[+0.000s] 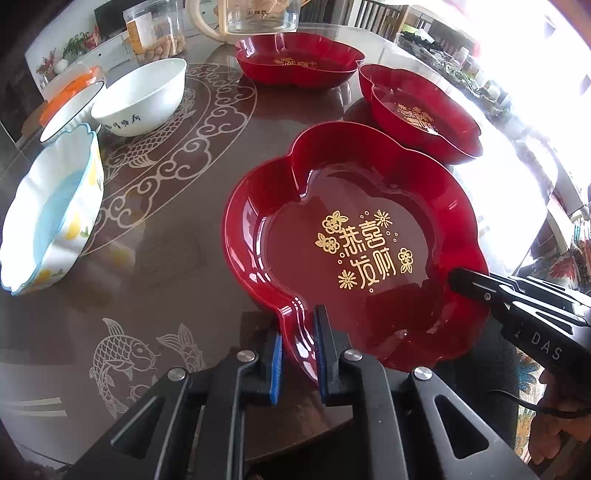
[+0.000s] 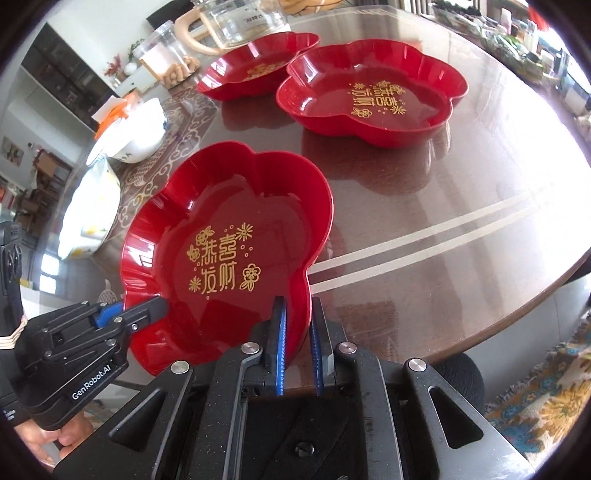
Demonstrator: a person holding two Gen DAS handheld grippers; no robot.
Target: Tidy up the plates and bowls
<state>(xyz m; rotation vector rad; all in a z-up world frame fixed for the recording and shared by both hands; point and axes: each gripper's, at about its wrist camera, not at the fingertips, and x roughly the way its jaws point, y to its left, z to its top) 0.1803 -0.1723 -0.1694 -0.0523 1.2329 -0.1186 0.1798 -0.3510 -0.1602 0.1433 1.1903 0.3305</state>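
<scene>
A red flower-shaped plate (image 1: 354,240) with gold lettering hangs between both grippers over the near edge of the brown table (image 1: 177,258). My left gripper (image 1: 297,321) is shut on its near-left rim. My right gripper (image 2: 297,306) is shut on the plate's (image 2: 221,240) near-right rim. Each wrist view shows the other gripper: the right gripper (image 1: 456,278) comes in from the right, and the left gripper (image 2: 160,304) from the left. Two more red plates (image 1: 299,59) (image 1: 417,110) rest farther back on the table. At the left stand a white bowl (image 1: 144,96), a blue-rimmed bowl (image 1: 70,107) and a lemon-patterned bowl (image 1: 51,214).
A clear snack jar (image 1: 155,29) and a glass jug (image 1: 258,14) with a cream handle stand at the table's far edge. Wooden chairs (image 1: 380,14) lie beyond. The table's round edge (image 2: 517,321) curves at the right, with a patterned rug (image 2: 546,398) below.
</scene>
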